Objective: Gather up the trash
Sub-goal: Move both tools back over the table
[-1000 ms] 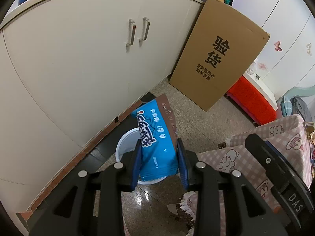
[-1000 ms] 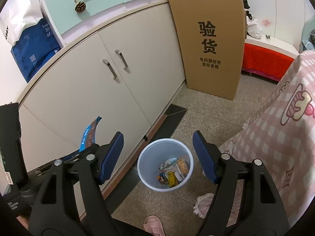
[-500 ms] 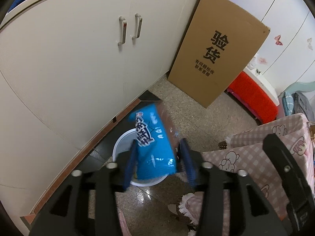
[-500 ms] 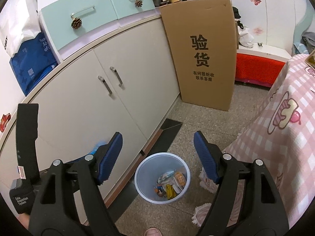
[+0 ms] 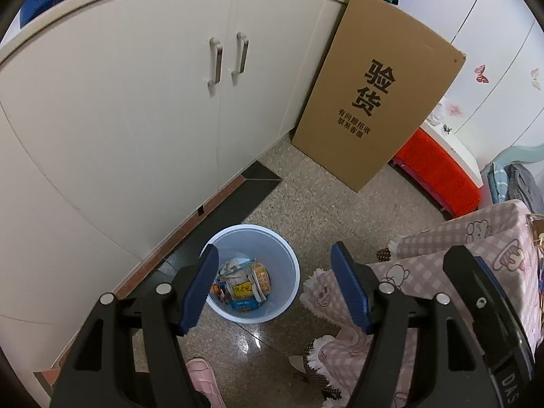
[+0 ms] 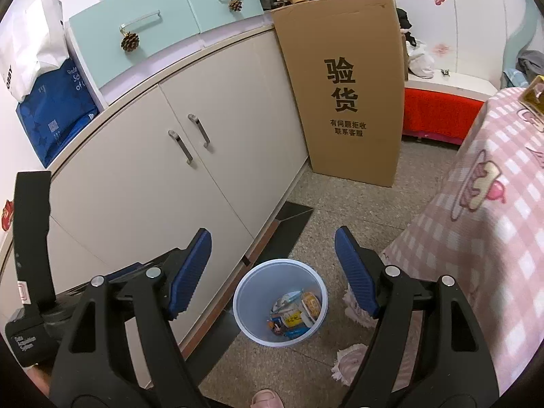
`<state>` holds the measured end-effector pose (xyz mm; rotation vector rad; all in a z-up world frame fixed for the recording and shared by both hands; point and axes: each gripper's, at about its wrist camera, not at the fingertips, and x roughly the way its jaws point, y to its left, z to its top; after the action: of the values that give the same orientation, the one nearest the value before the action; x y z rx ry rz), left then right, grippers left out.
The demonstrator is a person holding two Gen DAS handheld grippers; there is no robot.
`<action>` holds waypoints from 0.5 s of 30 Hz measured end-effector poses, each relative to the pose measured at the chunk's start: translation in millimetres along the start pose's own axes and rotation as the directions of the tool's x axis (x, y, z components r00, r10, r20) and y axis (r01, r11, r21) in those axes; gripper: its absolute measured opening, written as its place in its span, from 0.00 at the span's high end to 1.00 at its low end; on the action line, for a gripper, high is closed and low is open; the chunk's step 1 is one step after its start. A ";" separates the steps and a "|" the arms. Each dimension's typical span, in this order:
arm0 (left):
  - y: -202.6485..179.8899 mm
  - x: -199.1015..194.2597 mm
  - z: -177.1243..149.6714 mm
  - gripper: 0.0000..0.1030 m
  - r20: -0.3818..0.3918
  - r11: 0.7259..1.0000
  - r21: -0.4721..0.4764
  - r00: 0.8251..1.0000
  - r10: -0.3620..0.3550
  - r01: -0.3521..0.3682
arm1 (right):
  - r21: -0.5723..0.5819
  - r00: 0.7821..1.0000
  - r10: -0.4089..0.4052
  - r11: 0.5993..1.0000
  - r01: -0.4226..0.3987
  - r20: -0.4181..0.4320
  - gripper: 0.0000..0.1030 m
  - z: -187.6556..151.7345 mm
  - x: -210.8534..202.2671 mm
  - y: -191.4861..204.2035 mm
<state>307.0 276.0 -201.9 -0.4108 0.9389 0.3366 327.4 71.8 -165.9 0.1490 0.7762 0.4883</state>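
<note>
A pale blue bin (image 5: 284, 265) stands on the floor by the cabinet, holding several snack wrappers (image 5: 243, 289). My left gripper (image 5: 273, 250) hangs above the bin; its jaws are opening and nothing is between the blue pads (image 5: 199, 285). In the right wrist view the same bin (image 6: 251, 306) and its wrappers (image 6: 294, 316) lie below my right gripper (image 6: 272, 234), which is open and empty. The left gripper's black body (image 6: 30, 238) shows at the left edge of that view.
A cream cabinet with two handles (image 5: 227, 61) runs along the left. A tall cardboard box (image 5: 374, 102) leans against its end, with a red bench (image 5: 435, 170) beyond. A pink checked tablecloth (image 5: 476, 238) hangs close on the right. A pink slipper (image 5: 200, 374) is below the bin.
The left jaws have spread and the blue snack bag that they held has dropped out from between them. The right gripper stays open and has tilted slightly upward.
</note>
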 end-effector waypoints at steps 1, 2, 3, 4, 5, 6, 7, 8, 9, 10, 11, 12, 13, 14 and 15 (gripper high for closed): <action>-1.4 -4.2 -0.5 0.35 0.008 1.000 0.006 1.000 0.000 0.000 | 0.004 1.000 0.000 1.000 0.000 0.003 0.28 0.4 -4.2 -0.9; -2.6 -8.0 -1.2 0.35 0.014 1.000 0.010 1.000 -0.001 0.001 | 0.006 1.000 -0.002 1.000 0.002 0.007 0.28 1.0 -7.1 -0.5; -4.1 -12.1 -2.2 0.35 0.020 1.000 0.014 1.000 -0.003 0.003 | 0.008 1.000 -0.004 1.000 0.003 0.014 0.28 1.5 -12.5 -1.3; -6.3 -17.7 -3.6 0.35 0.027 1.000 0.018 1.000 -0.007 0.007 | 0.010 1.000 -0.004 1.000 0.004 0.017 0.28 1.4 -15.9 -1.5; -7.8 -22.0 -4.1 0.34 0.032 1.000 0.021 0.999 -0.010 0.010 | 0.013 1.000 -0.005 1.000 0.005 0.023 0.28 1.7 -22.1 -2.5; -9.4 -26.1 -4.0 0.34 0.038 1.000 0.025 0.999 -0.015 0.014 | 0.015 1.000 -0.006 1.000 0.005 0.029 0.27 1.9 -27.3 -3.3; -13.2 -33.7 -5.7 0.34 0.048 0.999 0.033 0.999 -0.020 0.019 | 0.017 0.999 -0.008 1.000 0.007 0.039 0.27 2.0 -34.9 -4.5; -16.3 -38.4 -7.2 0.33 0.054 0.999 0.038 0.998 -0.022 0.020 | 0.019 0.999 -0.010 1.000 0.009 0.047 0.27 2.1 -41.0 -5.7; -19.2 -44.0 -9.1 0.33 0.062 0.999 0.043 0.998 -0.024 0.022 | 0.021 0.998 -0.011 1.000 0.010 0.055 0.27 1.5 -47.4 -6.9; -24.0 -50.9 -11.6 0.33 0.069 0.998 0.052 0.997 -0.031 0.027 | 0.024 0.998 -0.013 1.000 0.011 0.063 0.27 1.3 -54.3 -8.6; -28.7 -57.5 -14.5 0.32 0.075 0.997 0.063 0.996 -0.039 0.034 | 0.028 0.997 -0.015 1.000 0.013 0.073 0.27 1.5 -62.1 -10.5; -33.1 -63.4 -16.9 0.32 0.082 0.997 0.073 0.996 -0.046 0.040 | 0.033 0.996 -0.019 0.999 0.016 0.082 0.27 2.0 -69.6 -12.6; -39.6 -71.1 -20.1 0.32 0.091 0.995 0.085 0.995 -0.051 0.044 | 0.038 0.995 -0.023 0.999 0.020 0.092 0.26 1.9 -78.3 -15.9; -45.5 -77.9 -23.0 0.31 0.100 0.994 0.097 0.993 -0.058 0.049 | 0.046 0.994 -0.030 0.999 0.025 0.105 0.26 1.0 -88.9 -20.4; -53.3 -86.3 -26.6 0.31 0.110 0.992 0.113 0.992 -0.068 0.056 | 0.053 0.993 -0.035 0.998 0.029 0.115 0.26 0.3 -96.9 -24.0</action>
<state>264.9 208.1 -134.0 -0.3162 0.8276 0.2475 277.3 4.7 -111.5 0.2105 0.6763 0.4257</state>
